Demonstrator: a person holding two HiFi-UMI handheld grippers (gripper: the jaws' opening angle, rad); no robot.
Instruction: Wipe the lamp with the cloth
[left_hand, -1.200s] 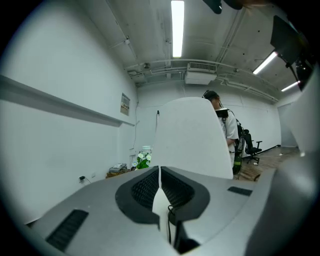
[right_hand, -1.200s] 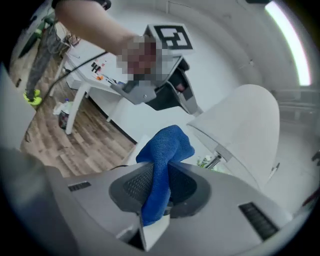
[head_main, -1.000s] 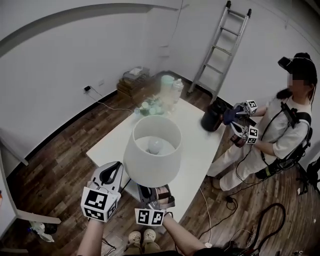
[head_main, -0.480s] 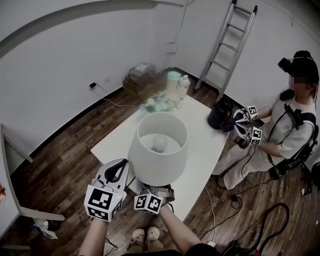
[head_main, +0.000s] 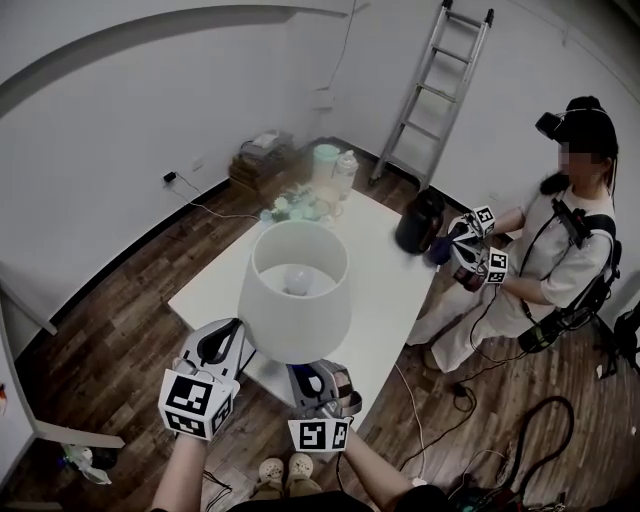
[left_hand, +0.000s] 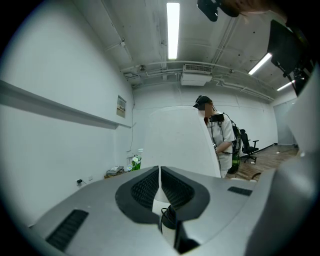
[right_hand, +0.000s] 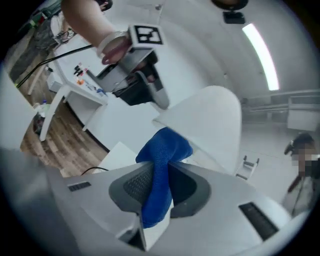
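The lamp's white shade (head_main: 295, 290) stands near the front edge of the white table (head_main: 395, 290), its bulb (head_main: 295, 281) showing inside. My left gripper (head_main: 232, 336) is at the shade's lower left and shut on its bottom rim; in the left gripper view the shade (left_hand: 175, 142) rises right from the closed jaw tips of the left gripper (left_hand: 160, 170). My right gripper (head_main: 308, 376) is under the shade's front edge, shut on a blue cloth (right_hand: 162, 155) in the right gripper (right_hand: 167, 165). The cloth's bunched end touches the shade's (right_hand: 210, 120) lower edge.
Another person (head_main: 560, 250) stands at the table's right, holding two grippers against a dark pot (head_main: 418, 220). Bottles and a small plant (head_main: 325, 170) crowd the table's far end. A ladder (head_main: 435, 90) leans on the back wall. Cables (head_main: 520, 440) lie on the wooden floor.
My right gripper with the cloth has slid a little to the right and lower along the shade's front edge. The left gripper stays at the shade's rim.
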